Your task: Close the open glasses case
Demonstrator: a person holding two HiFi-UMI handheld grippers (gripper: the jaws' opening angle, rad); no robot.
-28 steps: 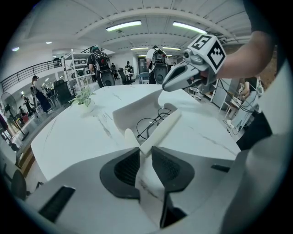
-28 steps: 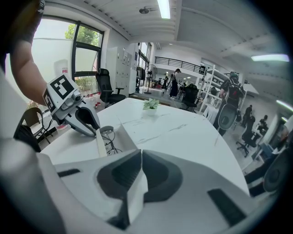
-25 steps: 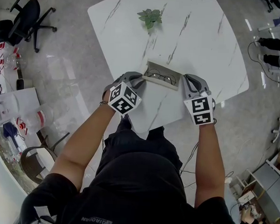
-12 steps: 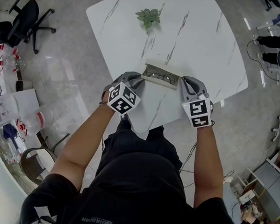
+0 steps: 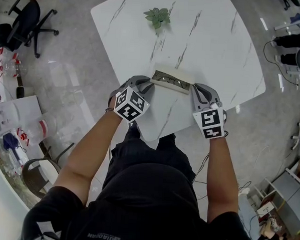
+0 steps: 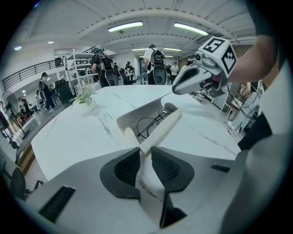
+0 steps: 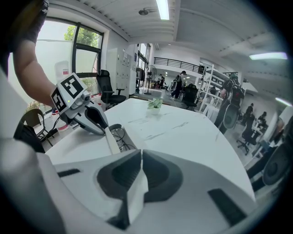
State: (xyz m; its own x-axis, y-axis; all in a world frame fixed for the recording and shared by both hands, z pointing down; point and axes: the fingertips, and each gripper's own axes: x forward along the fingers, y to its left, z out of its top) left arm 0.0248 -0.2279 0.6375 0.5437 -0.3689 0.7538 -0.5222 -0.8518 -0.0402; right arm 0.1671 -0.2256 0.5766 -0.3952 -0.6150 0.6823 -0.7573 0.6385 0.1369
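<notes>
Here's the case (image 5: 168, 79), sitting near the front edge of the table (image 5: 214, 40), right in front of the person, with a gripper at each end. The left gripper (image 5: 150, 84) is pinched tight on one end of the lid (image 6: 162, 130), and the right gripper (image 5: 194, 90) is clamped on the other end. Both pairs of jaws are drawn in with only the thin white flap between them. The lid is up off the table and tilted over the tray, about halfway by my reckoning, but the case isn't shut. What's left is to swing the lid the rest of the way down and press it home.

From overhead the case is just a narrow strip, and the grip itself is hard to read. The left gripper view fills that in: the lid's edge runs out from the jaws, and the glasses (image 6: 149, 125) lie inside under the gap. The right gripper view shows its own pinch and the other gripper at the far end.
</notes>
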